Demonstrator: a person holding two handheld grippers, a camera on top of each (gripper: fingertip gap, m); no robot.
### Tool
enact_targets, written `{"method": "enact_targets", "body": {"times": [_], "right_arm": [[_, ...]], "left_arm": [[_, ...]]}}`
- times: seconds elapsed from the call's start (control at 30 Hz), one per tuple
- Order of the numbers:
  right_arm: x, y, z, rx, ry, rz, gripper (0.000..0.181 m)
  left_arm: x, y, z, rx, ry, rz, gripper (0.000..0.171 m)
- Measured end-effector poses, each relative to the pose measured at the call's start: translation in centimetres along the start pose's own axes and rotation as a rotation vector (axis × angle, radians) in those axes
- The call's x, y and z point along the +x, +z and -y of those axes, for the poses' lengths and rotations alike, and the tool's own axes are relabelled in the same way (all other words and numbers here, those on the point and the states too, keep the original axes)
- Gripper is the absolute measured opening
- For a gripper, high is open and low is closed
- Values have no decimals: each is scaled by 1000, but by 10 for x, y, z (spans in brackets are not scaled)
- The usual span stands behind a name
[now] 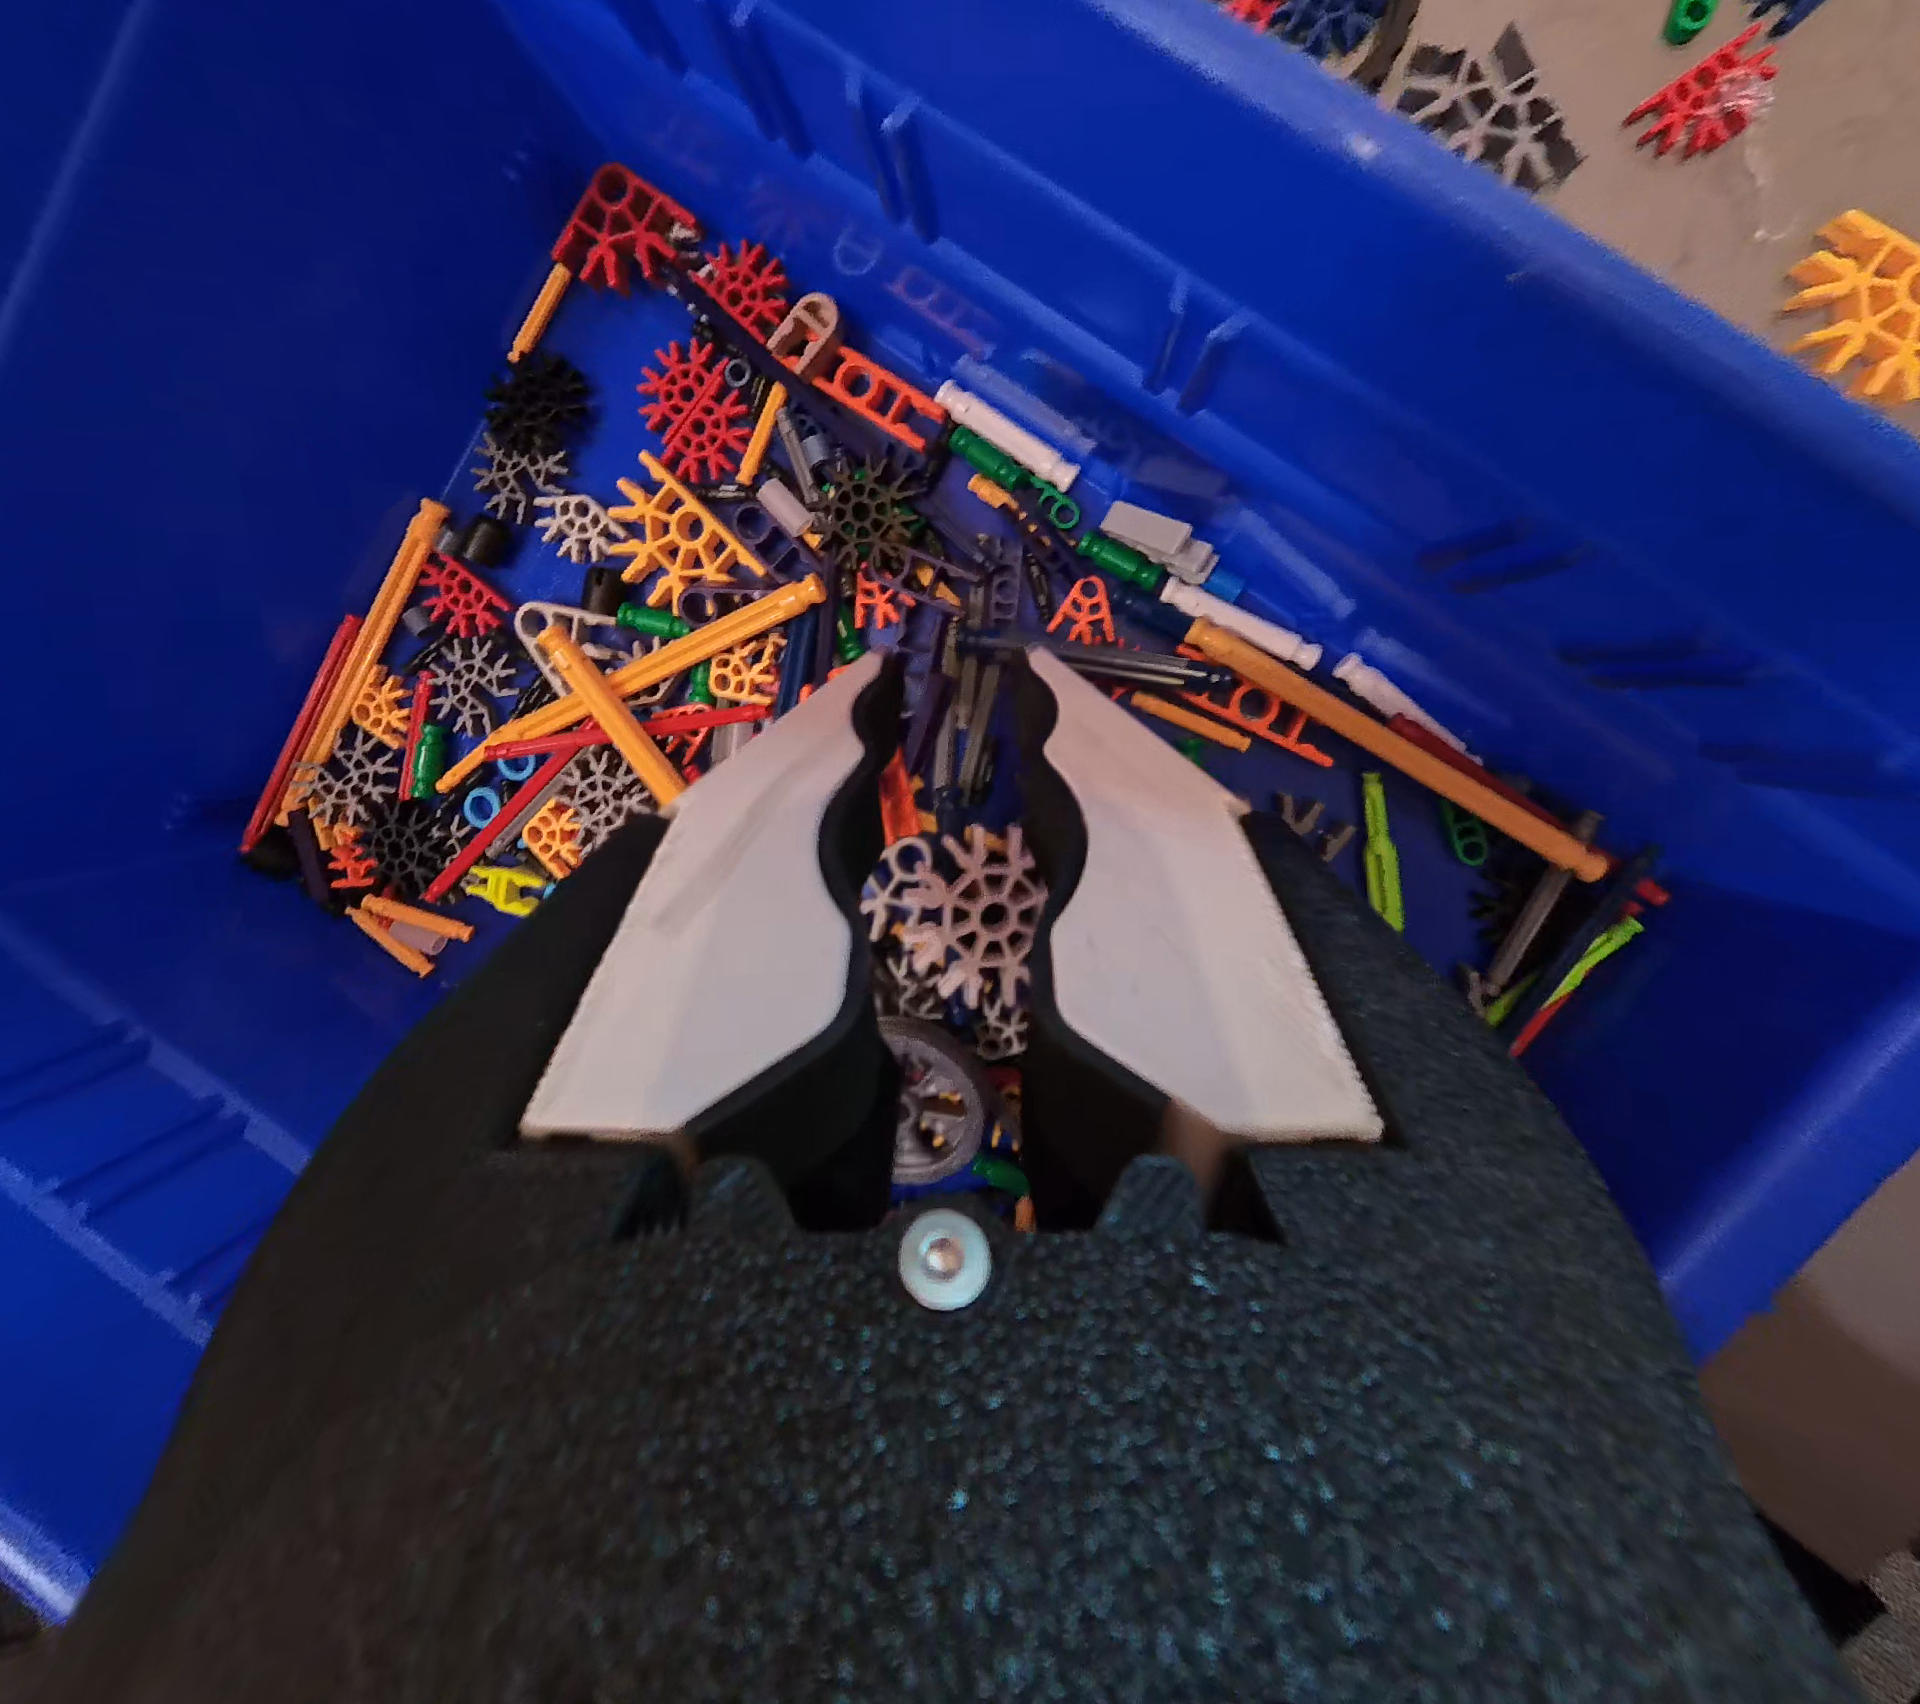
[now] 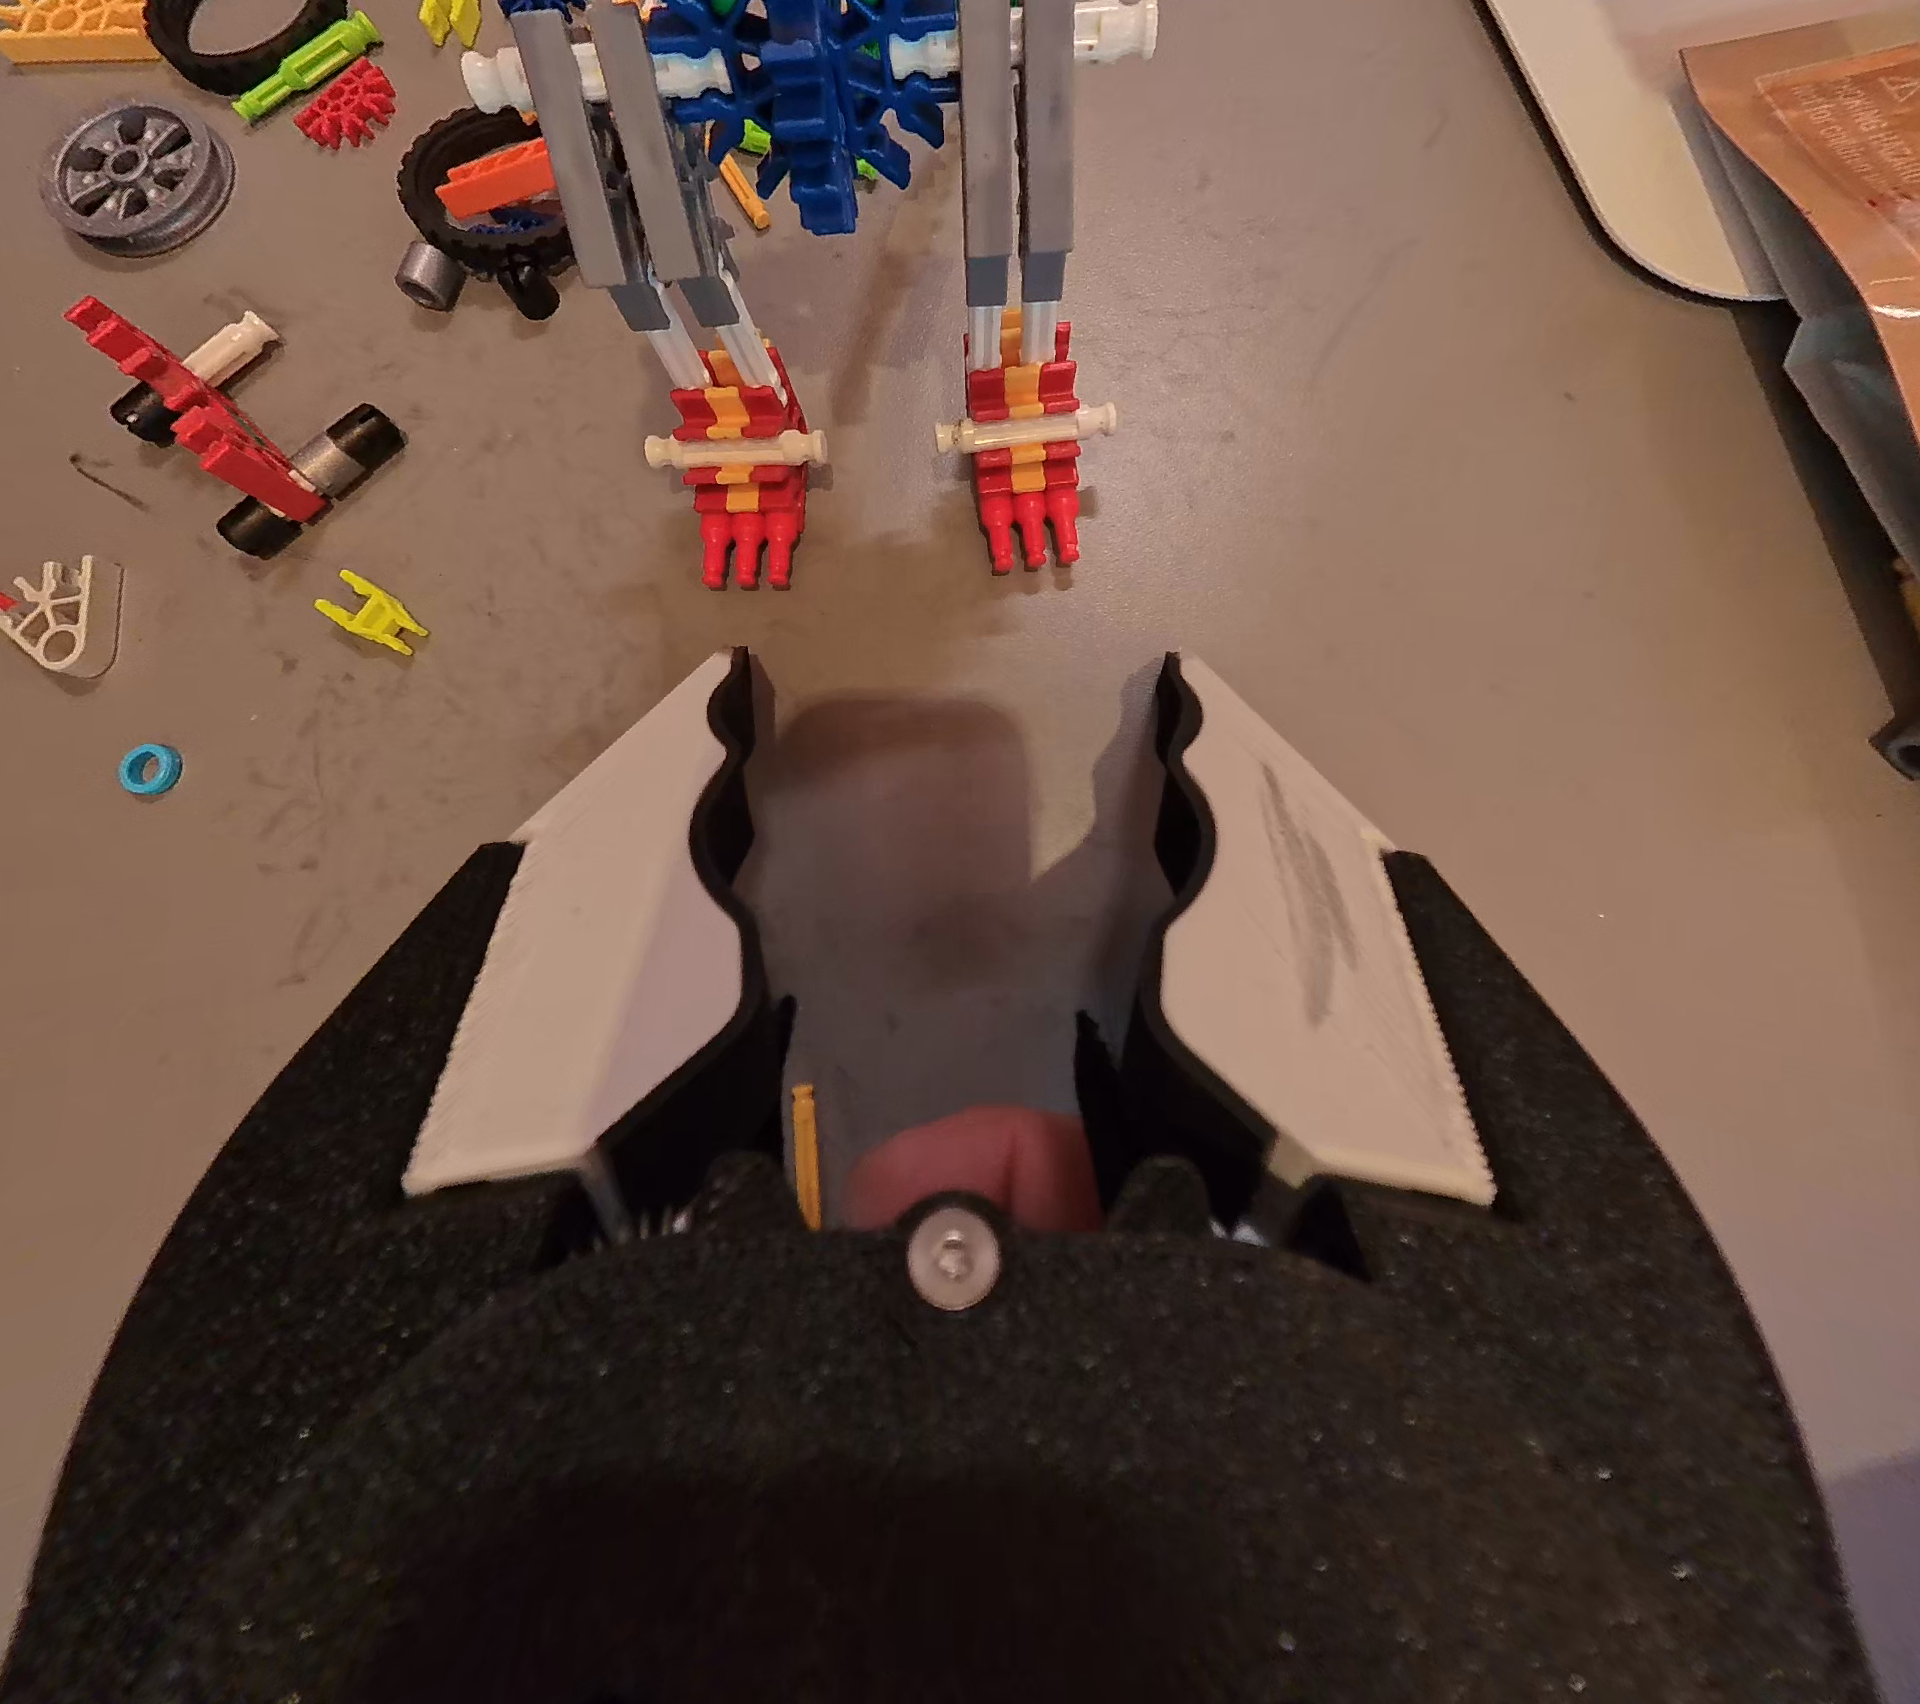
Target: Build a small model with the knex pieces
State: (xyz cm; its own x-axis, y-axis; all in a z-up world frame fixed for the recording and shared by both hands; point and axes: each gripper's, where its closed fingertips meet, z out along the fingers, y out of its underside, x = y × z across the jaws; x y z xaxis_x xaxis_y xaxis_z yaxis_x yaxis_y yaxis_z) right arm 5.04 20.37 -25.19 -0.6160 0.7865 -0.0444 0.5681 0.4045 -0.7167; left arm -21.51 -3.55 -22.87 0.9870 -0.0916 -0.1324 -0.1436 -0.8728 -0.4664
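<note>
Two grippers show. The left gripper (image 1: 954, 667), jaws narrowly parted and holding nothing, hangs inside the deep blue plastic bin (image 1: 1299, 324) over loose construction-toy rods and connectors (image 1: 686, 532). The right gripper (image 2: 954, 667), wide and empty, faces the red-footed toy figure (image 2: 810, 127) at upper centre, standing on the grey table (image 2: 1299, 511).

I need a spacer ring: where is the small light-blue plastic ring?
Right wrist view: the small light-blue plastic ring lies alone on the grey table at far left, below the clear wedge-shaped connector.
</note>
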Motion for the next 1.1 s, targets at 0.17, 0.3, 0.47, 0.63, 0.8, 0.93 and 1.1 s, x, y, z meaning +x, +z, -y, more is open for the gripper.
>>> {"method": "enact_targets", "body": {"times": [0.17,0.3,0.47,0.63,0.8,0.93,1.1], "right_arm": [[0,0,0,0,0,-1,78],[0,0,0,-2,-5,-5,78],[0,0,0,-3,-8,-7,78],[0,0,-1,-3,-9,-8,78],[0,0,-1,-3,-9,-8,78],[0,0,0,-2,-8,-8,78],[0,0,0,-2,-8,-8,78]], "left_arm": [[13,7,9,20,37,-36,17],[17,15,4,-13,50,-47,17],[19,18,4,-19,45,-57,15],[18,18,3,-18,32,-61,15],[19,18,3,-20,34,-63,14],[19,18,3,-18,29,-65,13],[20,18,1,-20,22,-64,12]]}}
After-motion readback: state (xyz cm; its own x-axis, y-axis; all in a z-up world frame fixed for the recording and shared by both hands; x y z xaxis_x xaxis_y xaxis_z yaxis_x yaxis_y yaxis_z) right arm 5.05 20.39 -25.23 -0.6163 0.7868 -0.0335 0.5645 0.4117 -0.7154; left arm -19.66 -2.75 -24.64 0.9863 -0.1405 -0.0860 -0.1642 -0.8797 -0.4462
